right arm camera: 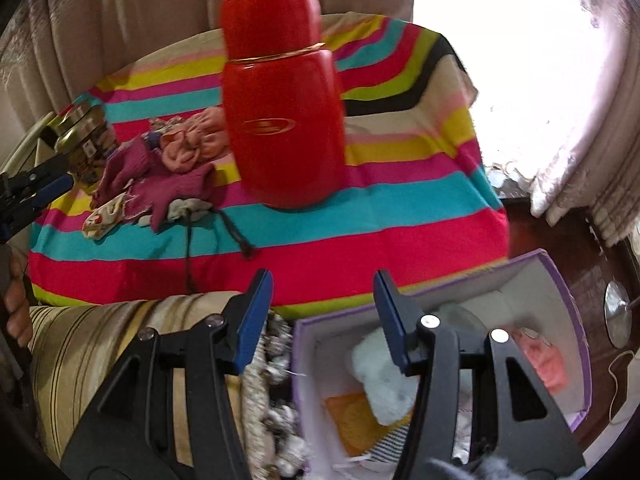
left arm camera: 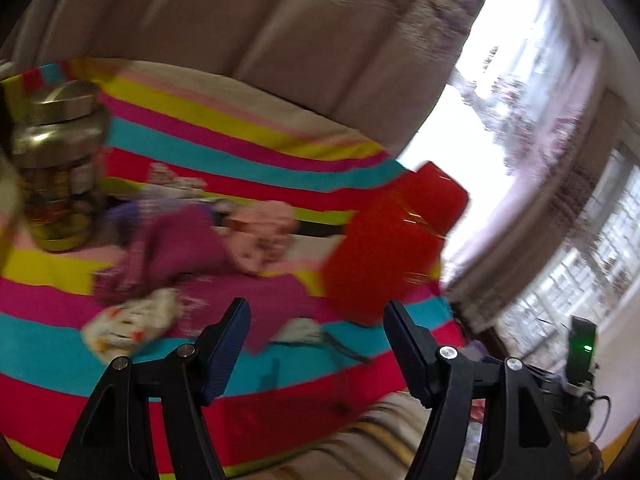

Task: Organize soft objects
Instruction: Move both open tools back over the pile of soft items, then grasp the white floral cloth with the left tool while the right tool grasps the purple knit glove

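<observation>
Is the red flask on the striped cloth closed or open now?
Closed. In the right wrist view the red flask stands upright on the striped cloth with its cap seated on top.

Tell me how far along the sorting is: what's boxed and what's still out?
Done: the box already holds a white piece, a pink one and an orange one.
In hand: nothing; the left tongs and right tongs are both open and empty.
Left: the pile of magenta, peach and printed cloths on the striped cover.
</observation>
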`<move>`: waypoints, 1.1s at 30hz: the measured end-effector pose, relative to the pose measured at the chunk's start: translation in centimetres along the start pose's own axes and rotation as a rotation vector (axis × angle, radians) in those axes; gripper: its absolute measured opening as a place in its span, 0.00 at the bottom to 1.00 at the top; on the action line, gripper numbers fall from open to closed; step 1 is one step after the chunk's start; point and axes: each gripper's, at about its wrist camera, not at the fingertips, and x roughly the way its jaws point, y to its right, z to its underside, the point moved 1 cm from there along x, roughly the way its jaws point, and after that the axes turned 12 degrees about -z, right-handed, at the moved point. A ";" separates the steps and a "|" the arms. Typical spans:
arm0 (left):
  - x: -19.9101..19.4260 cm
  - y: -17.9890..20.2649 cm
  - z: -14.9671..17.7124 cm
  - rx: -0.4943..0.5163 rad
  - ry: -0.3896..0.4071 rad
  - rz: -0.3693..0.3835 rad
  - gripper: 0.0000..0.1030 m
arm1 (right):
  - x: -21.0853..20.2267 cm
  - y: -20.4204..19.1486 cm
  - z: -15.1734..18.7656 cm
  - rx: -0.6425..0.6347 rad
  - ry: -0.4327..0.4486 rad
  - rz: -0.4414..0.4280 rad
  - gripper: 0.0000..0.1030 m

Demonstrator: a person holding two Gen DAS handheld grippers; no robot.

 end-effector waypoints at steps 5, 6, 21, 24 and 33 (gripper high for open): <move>1.1 -4.4 -0.1 -0.044 -0.048 -0.111 0.68 | 1.9 -2.4 -0.7 -0.045 -0.030 -0.033 0.55; 1.4 -5.2 -0.1 -0.050 -0.066 -0.136 0.68 | 2.2 -2.9 -0.9 -0.054 -0.035 -0.039 0.55; 5.3 -10.1 1.3 -0.036 -0.188 -0.362 0.68 | 8.0 -11.6 -6.7 -0.188 -0.035 -0.152 0.70; 6.1 -10.0 1.4 -0.006 -0.206 -0.380 0.68 | 9.1 -13.2 -8.4 -0.218 -0.027 -0.165 0.72; 8.5 -9.5 1.8 0.074 -0.250 -0.407 0.68 | 13.8 -17.5 -14.5 -0.225 -0.033 -0.211 0.80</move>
